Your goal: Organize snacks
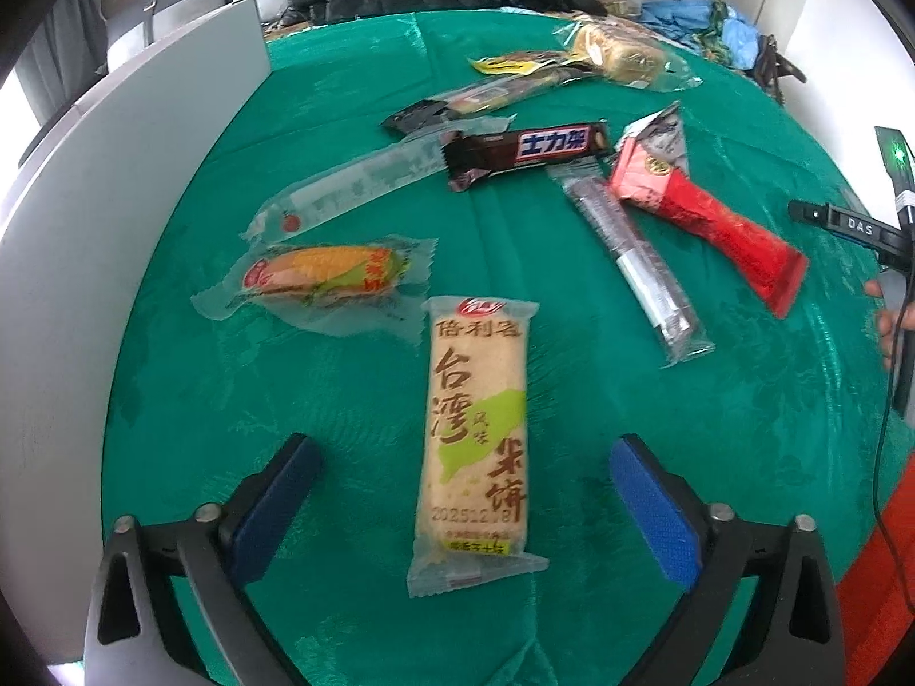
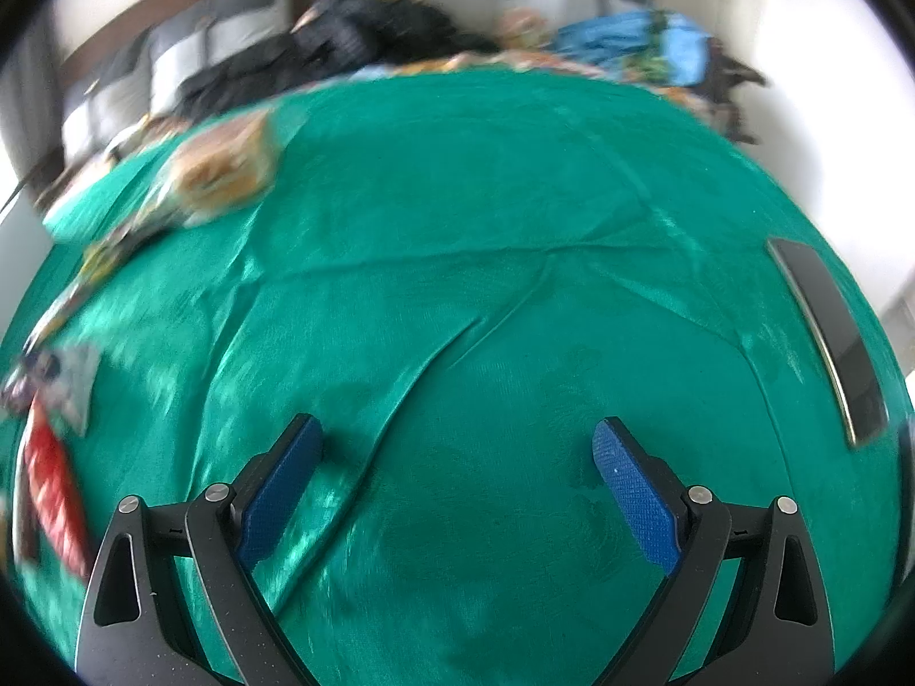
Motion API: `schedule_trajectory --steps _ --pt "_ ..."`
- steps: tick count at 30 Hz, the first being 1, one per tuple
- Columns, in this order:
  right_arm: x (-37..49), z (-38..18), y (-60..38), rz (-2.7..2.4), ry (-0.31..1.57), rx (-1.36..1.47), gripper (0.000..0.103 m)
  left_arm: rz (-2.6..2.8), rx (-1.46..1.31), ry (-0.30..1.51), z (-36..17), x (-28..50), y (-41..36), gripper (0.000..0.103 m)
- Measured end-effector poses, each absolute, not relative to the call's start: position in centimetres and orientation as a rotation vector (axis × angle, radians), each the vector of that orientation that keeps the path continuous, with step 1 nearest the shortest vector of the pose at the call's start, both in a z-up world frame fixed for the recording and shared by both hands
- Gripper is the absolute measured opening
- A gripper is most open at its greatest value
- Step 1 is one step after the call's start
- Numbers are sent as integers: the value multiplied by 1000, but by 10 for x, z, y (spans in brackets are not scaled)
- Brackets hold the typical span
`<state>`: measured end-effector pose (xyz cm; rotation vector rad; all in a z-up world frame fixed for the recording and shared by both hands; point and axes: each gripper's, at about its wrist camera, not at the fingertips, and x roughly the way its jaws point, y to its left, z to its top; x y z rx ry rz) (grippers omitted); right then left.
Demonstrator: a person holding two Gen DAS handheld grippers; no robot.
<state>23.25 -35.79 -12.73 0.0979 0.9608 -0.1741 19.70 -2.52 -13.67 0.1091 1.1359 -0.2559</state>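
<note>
The left gripper (image 1: 463,457) has its jaws spread around the rice cracker pack (image 1: 474,434), lying lengthwise at lower centre on the table (image 1: 572,263). Best to lower squarely and pinch its narrow sides gently. The right gripper (image 2: 457,446), jaws spread, holds nothing.

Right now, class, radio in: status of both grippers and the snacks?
Left gripper open, jaws astride the rice cracker, not closed on it. Right gripper open, over bare cloth. Other snacks loose beyond; nothing blocking.

I logged even daylight; green cloth (image 1: 354,400) showed sheen, right wrist view motion-blurred (worst at left), fisheye edges bowed.
</note>
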Motion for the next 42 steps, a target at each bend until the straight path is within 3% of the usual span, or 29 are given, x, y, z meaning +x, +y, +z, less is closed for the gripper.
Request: schedule_trajectory --steps 5,8,10,22,25,27,29,42 --pt "222 -91 -334 186 1016 70 95 -267 141 1105 -135 196 -27 83" --pt "218 -75 -292 405 1097 16 94 -280 163 1091 -131 196 -32 60" --pt "215 -69 -257 471 1107 -90 94 -279 160 1095 -128 195 -32 30" --pt "244 -104 -167 434 1188 -325 89 -296 3 1031 -91 163 9 29" --pt "245 -111 -168 421 1233 -326 36 -301 -15 1008 -81 159 14 30" --pt "246 -108 -174 402 1231 -295 32 -304 -22 989 -74 155 17 30" --pt "243 -103 -179 401 1236 -264 20 -309 -32 975 -68 152 18 30" --pt "217 -44 -209 466 1202 84 14 -315 -208 928 -37 138 62 30"
